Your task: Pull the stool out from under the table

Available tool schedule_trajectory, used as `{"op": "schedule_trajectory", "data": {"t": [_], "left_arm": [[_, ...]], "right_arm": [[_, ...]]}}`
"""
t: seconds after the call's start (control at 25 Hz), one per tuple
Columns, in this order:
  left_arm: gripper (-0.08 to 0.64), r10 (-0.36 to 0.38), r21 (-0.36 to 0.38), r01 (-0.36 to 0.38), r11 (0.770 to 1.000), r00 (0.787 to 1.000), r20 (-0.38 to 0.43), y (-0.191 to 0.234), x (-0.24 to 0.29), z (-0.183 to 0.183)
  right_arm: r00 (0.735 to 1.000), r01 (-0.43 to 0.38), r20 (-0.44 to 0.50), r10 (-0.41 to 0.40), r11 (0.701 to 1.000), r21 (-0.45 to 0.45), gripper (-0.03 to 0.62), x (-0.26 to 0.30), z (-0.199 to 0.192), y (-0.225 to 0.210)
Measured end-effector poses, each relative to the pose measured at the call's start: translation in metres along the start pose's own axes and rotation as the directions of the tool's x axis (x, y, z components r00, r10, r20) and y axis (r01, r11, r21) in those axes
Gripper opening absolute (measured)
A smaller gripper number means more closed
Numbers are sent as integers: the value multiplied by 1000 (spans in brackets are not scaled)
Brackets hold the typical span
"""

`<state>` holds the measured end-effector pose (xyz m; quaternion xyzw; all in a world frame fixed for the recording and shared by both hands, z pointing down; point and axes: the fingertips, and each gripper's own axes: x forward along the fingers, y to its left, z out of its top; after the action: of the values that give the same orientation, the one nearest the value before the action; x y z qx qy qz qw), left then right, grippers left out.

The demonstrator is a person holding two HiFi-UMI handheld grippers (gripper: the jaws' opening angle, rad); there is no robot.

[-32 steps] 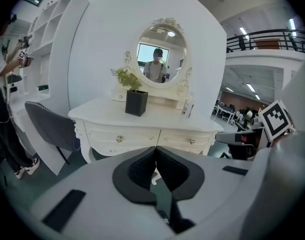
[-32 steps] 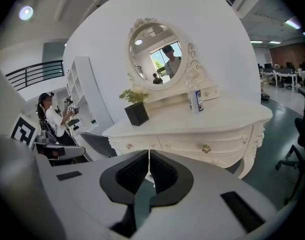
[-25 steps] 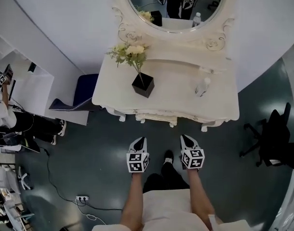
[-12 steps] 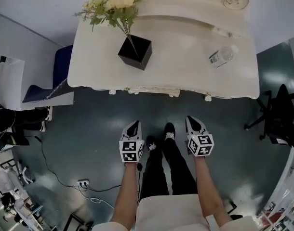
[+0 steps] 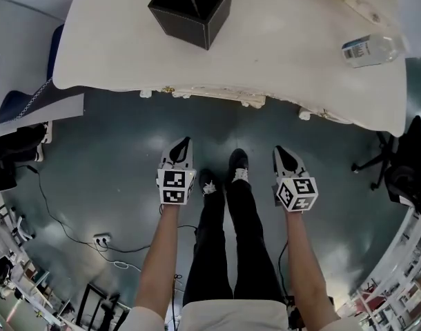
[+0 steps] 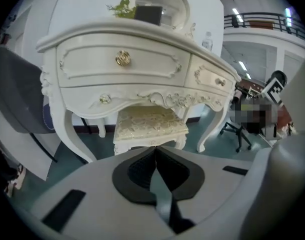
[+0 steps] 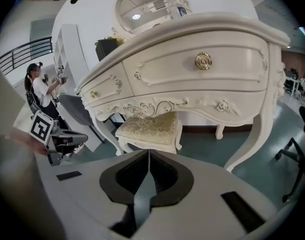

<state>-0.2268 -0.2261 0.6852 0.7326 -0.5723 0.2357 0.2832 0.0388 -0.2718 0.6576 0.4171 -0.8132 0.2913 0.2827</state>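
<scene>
The stool (image 6: 150,125) sits tucked under the table (image 6: 142,59), between its curvy white legs. Only the front of its gold seat shows.

The left claw (image 6: 156,160) is squeezed tight with nothing in it. The right claw (image 7: 148,165) is squeezed tight too, and empty. Both are held out in front of the table, well apart from the stool.

To do this step well, I think both claws should open, go down low and grab the seat edge on two sides. Then they should pull straight back, so the stool does not bump the table.

In the head view the table top hides the stool. In both claw views the claws hide its feet.
</scene>
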Motion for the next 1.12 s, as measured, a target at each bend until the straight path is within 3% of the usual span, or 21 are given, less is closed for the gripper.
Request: {"op": "schedule_trajectory", "data": {"t": [0.2, 0.44, 0.56, 0.72, 0.76, 0.8, 0.84, 1.0, 1.12], "left_arm": [[15, -59, 113, 65, 991, 997, -53, -11, 46, -44], [17, -33, 61, 33, 998, 999, -9, -8, 104, -86], [17, -3, 55, 2, 999, 1000, 9, 9, 127, -91], [27, 36, 47, -37, 998, 999, 26, 37, 156, -93], [40, 44, 51, -45, 998, 999, 21, 44, 162, -96], [62, 51, 59, -52, 997, 999, 14, 50, 168, -100], [76, 56, 72, -56, 996, 998, 5, 55, 173, -103], [157, 57, 141, -53, 989, 998, -24, 72, 199, -107], [226, 64, 142, -60, 988, 998, -20, 86, 219, -101]], "right_arm": [[998, -31, 49, 32, 999, -13, 46, 53, -27, -28], [996, -64, 59, 67, 997, -43, 48, 100, -76, -72], [993, -97, 71, 98, 995, -28, 49, 123, -86, -87], [993, -83, 75, 86, 995, -46, 53, 154, -93, -113], [994, -81, 73, 84, 996, -46, 79, 161, -95, -118], [994, -78, 70, 81, 996, -44, 164, 167, -96, -122], [995, -74, 67, 76, 996, -42, 206, 173, -98, -126], [991, -119, 53, 120, 992, -31, 249, 192, -102, -130], [986, -158, 52, 159, 987, -26, 284, 205, -105, -131]]}}
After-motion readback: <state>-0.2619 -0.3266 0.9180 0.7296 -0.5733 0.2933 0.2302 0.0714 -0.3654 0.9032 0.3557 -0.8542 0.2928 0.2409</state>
